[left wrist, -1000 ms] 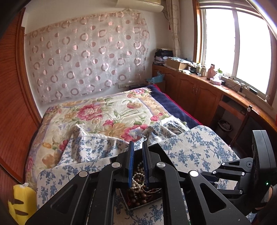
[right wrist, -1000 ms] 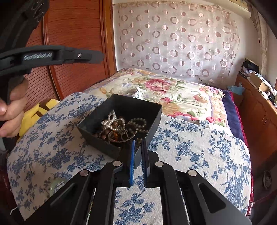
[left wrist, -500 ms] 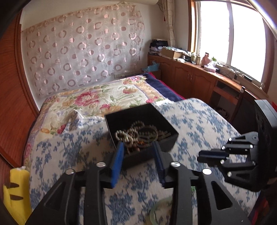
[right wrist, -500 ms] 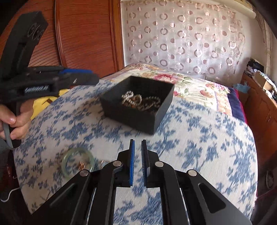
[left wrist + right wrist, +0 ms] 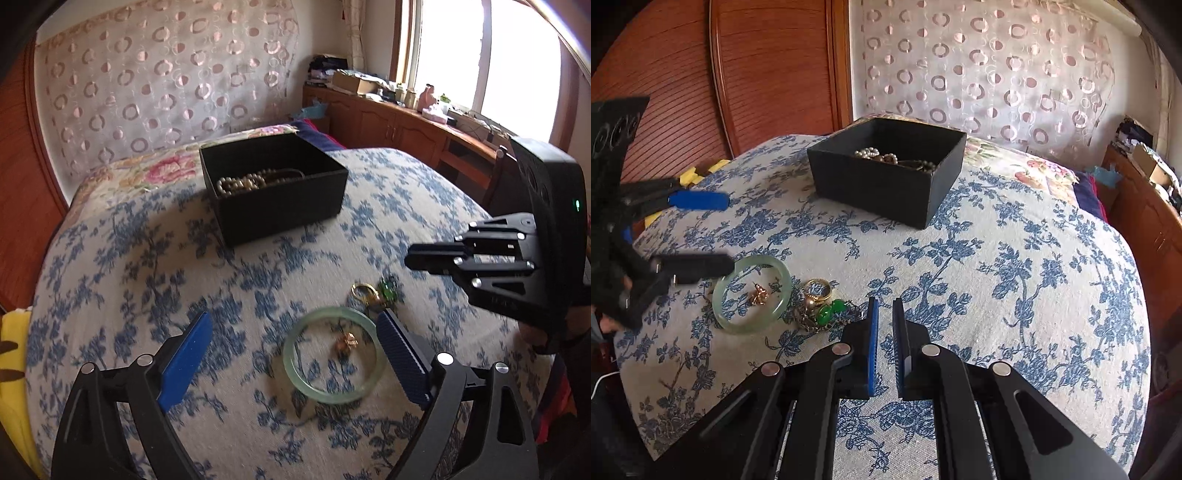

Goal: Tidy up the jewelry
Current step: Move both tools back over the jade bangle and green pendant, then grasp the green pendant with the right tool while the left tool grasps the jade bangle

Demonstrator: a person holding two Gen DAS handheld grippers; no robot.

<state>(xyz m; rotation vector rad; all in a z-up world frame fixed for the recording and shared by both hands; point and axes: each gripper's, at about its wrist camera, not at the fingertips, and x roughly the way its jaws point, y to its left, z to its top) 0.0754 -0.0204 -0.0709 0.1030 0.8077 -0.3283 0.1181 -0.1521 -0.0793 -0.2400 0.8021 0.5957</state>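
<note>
A black box (image 5: 275, 186) (image 5: 886, 181) holding pearl strands and other jewelry stands on the blue-flowered cloth. Nearer lie a pale green jade bangle (image 5: 334, 354) (image 5: 751, 293) with a small gold piece (image 5: 345, 341) (image 5: 759, 295) inside its ring, a gold ring (image 5: 364, 291) (image 5: 818, 290) and a green-stone chain piece (image 5: 388, 290) (image 5: 829, 314). My left gripper (image 5: 295, 354) is open wide, its right finger beside the bangle; it also shows in the right wrist view (image 5: 713, 232). My right gripper (image 5: 884, 325) is nearly shut and empty, just right of the green stone; the left wrist view shows it (image 5: 417, 258) too.
The cloth-covered surface (image 5: 1015, 277) drops off on all sides. A flowered bedspread (image 5: 147, 170) lies behind the box. A wooden wardrobe (image 5: 757, 74) stands at left, a wooden counter (image 5: 406, 125) under the window at right. Something yellow (image 5: 11, 354) sits at the left edge.
Both grippers have pulled back from the box toward the loose jewelry. The left gripper has opened wide and come down around the bangle. The right gripper stays nearly shut.
</note>
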